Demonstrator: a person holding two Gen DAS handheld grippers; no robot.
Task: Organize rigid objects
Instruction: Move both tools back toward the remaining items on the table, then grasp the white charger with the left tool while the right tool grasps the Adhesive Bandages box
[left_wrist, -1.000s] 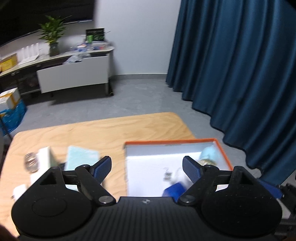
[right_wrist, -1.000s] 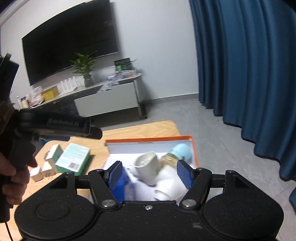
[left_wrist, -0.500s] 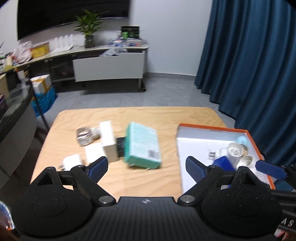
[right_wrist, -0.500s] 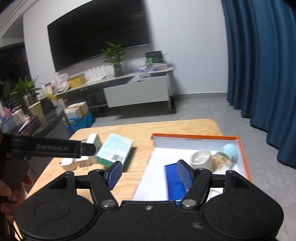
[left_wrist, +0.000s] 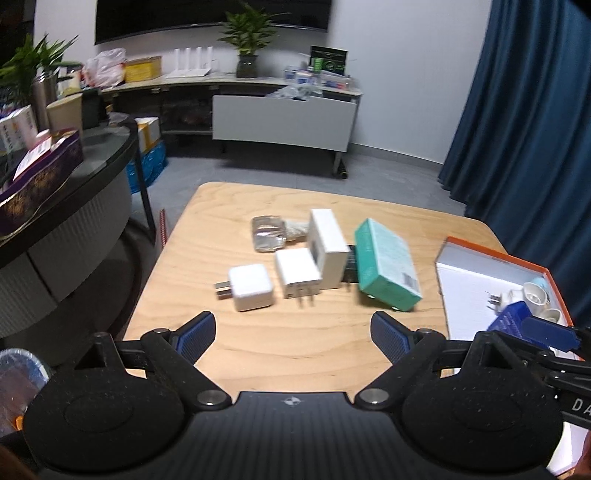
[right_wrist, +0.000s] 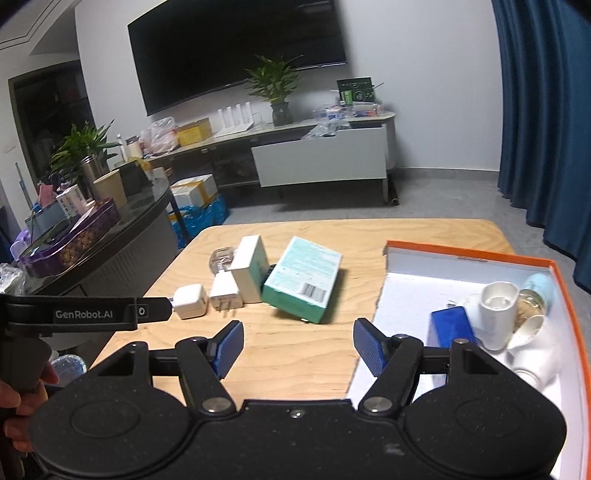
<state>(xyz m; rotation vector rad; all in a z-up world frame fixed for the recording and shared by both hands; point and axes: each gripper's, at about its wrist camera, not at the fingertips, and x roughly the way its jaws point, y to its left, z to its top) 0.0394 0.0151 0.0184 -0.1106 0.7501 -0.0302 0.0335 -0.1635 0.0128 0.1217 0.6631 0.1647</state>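
On the wooden table (left_wrist: 280, 347) lie a teal box (left_wrist: 386, 264) (right_wrist: 303, 282), a white box (left_wrist: 328, 247) (right_wrist: 251, 273), two white plug chargers (left_wrist: 251, 288) (left_wrist: 297, 277) and a clear glass bottle (left_wrist: 267, 233). An orange-rimmed white box (left_wrist: 495, 254) (right_wrist: 469, 256) at the right holds a blue box (right_wrist: 452, 326), white cups (right_wrist: 496, 317) and a light-blue-capped jar (right_wrist: 535, 299). My left gripper (left_wrist: 293, 338) is open and empty above the table's near edge. My right gripper (right_wrist: 297, 347) is open and empty, between the teal box and the orange box.
A dark curved counter (left_wrist: 62, 192) with boxes and plants stands left of the table. A TV stand (left_wrist: 284, 118) lies across the room. Blue curtains (left_wrist: 528, 122) hang at the right. The left gripper's body shows in the right wrist view (right_wrist: 85, 314).
Both views have swung left and pulled back from the orange box, so the loose items on the table are in view. Both grippers stay open and empty.
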